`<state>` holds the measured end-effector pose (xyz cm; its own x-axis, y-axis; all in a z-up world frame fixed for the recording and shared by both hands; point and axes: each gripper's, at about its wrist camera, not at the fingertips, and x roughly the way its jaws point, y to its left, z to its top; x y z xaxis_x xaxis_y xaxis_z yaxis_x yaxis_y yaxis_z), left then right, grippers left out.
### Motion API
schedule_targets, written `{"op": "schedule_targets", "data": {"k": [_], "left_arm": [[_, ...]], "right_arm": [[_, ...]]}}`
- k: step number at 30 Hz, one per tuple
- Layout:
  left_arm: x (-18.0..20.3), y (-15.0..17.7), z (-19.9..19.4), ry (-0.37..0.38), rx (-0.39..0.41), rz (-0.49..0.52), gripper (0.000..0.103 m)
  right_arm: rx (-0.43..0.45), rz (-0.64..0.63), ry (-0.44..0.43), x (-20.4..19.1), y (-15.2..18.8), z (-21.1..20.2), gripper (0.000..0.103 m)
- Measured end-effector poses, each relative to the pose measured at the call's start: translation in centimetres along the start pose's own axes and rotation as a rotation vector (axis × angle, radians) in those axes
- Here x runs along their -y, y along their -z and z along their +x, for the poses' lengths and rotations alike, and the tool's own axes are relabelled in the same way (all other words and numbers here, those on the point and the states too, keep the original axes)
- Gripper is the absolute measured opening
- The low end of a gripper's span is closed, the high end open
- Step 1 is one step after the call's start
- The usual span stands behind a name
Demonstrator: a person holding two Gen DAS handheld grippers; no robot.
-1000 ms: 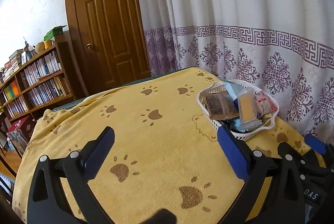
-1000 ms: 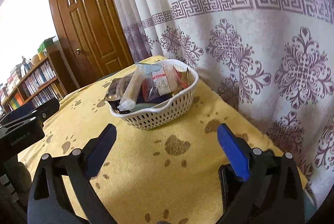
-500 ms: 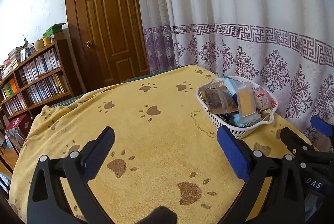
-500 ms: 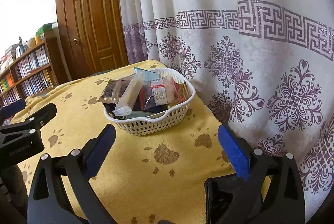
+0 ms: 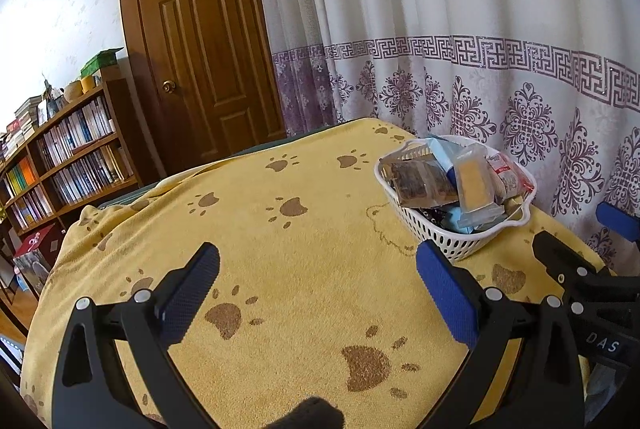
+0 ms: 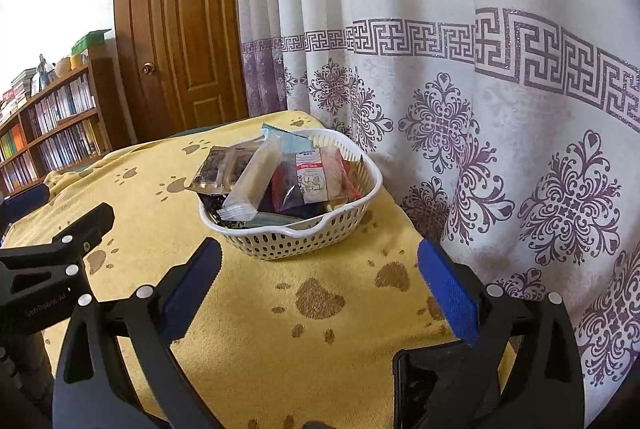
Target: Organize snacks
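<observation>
Ref. landmark: white perforated basket [image 6: 296, 229], sitting on the counter under a yellow paw-print cloth [image 5: 280, 269], near the cloth's curtain-side edge. Basket is holding the snacks, piled above rim level: a long pale wafer pack [image 6: 256, 177] is leaning diagonally over the front rim; a dark snack pack in clear wrap [image 6: 218, 169] is lying on the door side of it; a red/white pack [image 6: 310, 179] is resting on the curtain side; a light-blue pack [image 5: 444, 153] is poking up at the back. Left gripper [image 5: 318, 283] is hovering above bare cloth, to the door side of the basket and short of it, jaws released and spread wide, nothing between the blue pads. Right gripper [image 6: 320, 287] is hovering in front of the basket, pointing straight at it, jaws likewise released, wide apart, empty; basket is showing between its pads w/o contact. Each gripper is showing at the edge of the other's view. Behind the basket a white curtain [image 6: 480, 89] w/ purple pattern is hanging; beyond it, a brown wooden door [image 5: 200, 49] and a bookshelf [image 5: 60, 157] packed w/ books.
</observation>
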<state>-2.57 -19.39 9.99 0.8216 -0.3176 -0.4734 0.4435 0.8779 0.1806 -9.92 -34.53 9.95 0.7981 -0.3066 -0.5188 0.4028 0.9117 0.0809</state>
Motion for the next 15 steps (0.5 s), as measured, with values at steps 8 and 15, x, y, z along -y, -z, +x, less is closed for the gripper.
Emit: {"op": "schedule_targets", "data": {"k": [8, 15], "left_arm": [[0.37, 0.16, 0.04, -0.004, 0.001, 0.020, 0.098], [0.43, 0.14, 0.02, -0.003, 0.001, 0.023, 0.098]], "right_arm": [[-0.003, -0.023, 0.002, -0.44, 0.09, 0.14, 0.100], [-0.002, -0.034, 0.001, -0.64, 0.12, 0.12, 0.100]]}}
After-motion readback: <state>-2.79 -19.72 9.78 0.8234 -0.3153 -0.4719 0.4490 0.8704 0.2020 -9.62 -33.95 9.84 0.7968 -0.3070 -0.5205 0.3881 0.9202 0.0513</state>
